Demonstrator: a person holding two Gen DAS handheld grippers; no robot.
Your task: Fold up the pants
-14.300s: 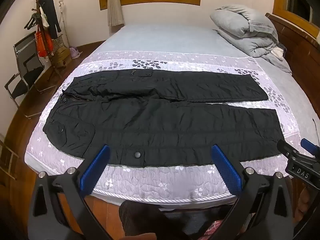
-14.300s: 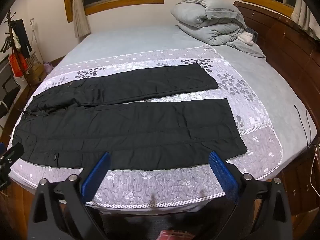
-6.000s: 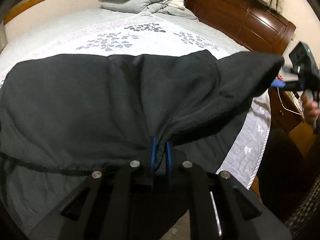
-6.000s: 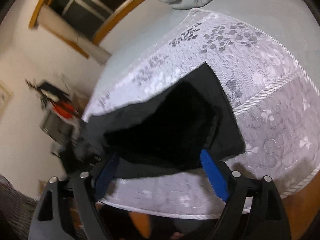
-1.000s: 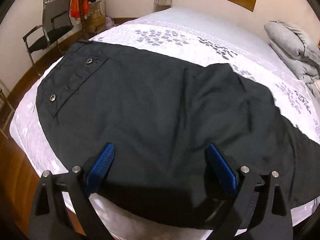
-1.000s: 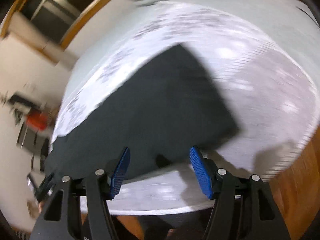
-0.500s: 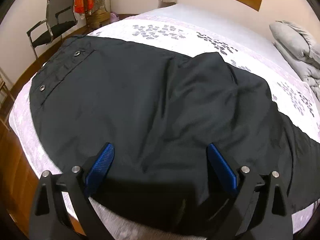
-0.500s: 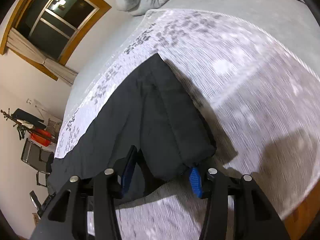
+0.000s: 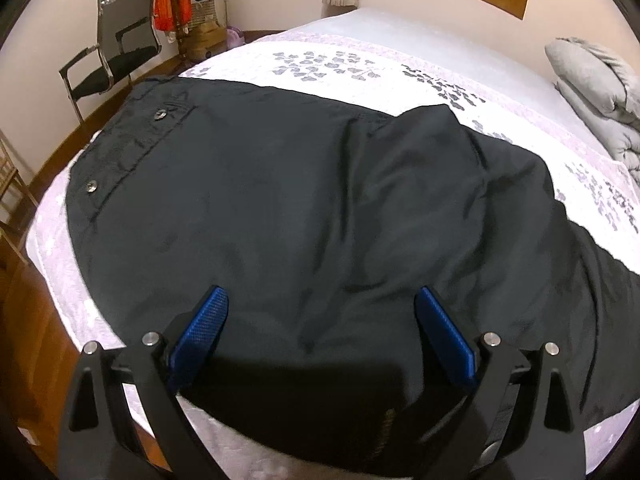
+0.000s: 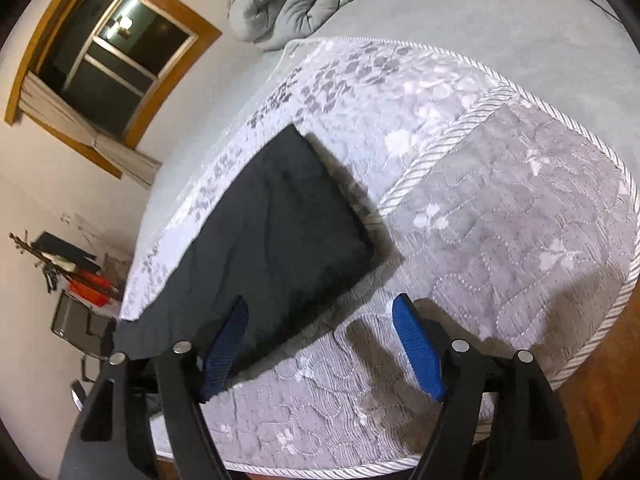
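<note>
— What do I have, biggest first?
— The bed (image 9: pixel 360 60) under its pale quilt (image 10: pixel 520 200); the black pants (image 9: pixel 280 200) spread flat across it, legs doubled; my left gripper (image 9: pixel 322 320) gaping, empty, above the cloth.
— And my right gripper (image 10: pixel 320 324)?
— Jaws opening, holding nothing; the hem corner lies just beyond them.

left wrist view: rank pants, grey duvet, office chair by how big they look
1. pants, filling most of the frame
2-3. office chair and grey duvet: look alike, and the duvet is cut off at the edge, so no ranking
</note>
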